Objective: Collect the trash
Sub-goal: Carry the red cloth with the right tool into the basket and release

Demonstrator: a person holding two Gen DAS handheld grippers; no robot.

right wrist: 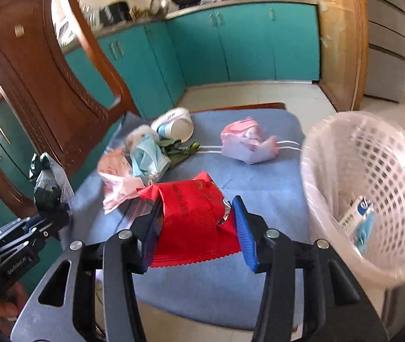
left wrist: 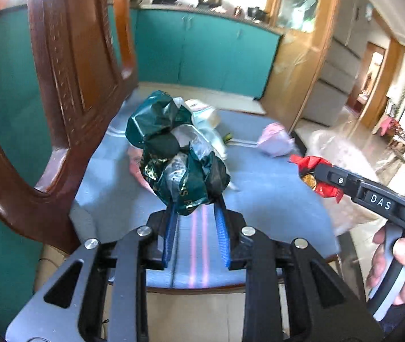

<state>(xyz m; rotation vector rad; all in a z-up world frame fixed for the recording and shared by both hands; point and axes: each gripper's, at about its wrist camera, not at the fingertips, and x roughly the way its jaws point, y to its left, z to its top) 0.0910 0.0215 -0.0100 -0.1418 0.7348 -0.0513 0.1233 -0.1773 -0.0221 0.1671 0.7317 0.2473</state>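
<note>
1. Left wrist view showed the left tool [left wrist: 195,208] clenched on a crumpled dark green plastic bag [left wrist: 173,148], lifted above the blue seat cushion [left wrist: 273,199]; light, limp and slippery film, best pinched at a bunched fold.
2. Right wrist view showed the right tool [right wrist: 199,222] grasping a red foil wrapper [right wrist: 191,222] across its width; thin, crinkly, weightless.
3. A pink bag [right wrist: 245,142], a paper cup [right wrist: 173,125] and tissues still lay on the cushion.
4. The white mesh bin [right wrist: 373,185] stood just beside the chair, at right.

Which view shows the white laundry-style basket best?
The right wrist view: the basket fills its right side, lattice wall, rim and a small box inside all visible. The left wrist view shows only a blurred pale patch behind the right hand-held gripper.
</note>
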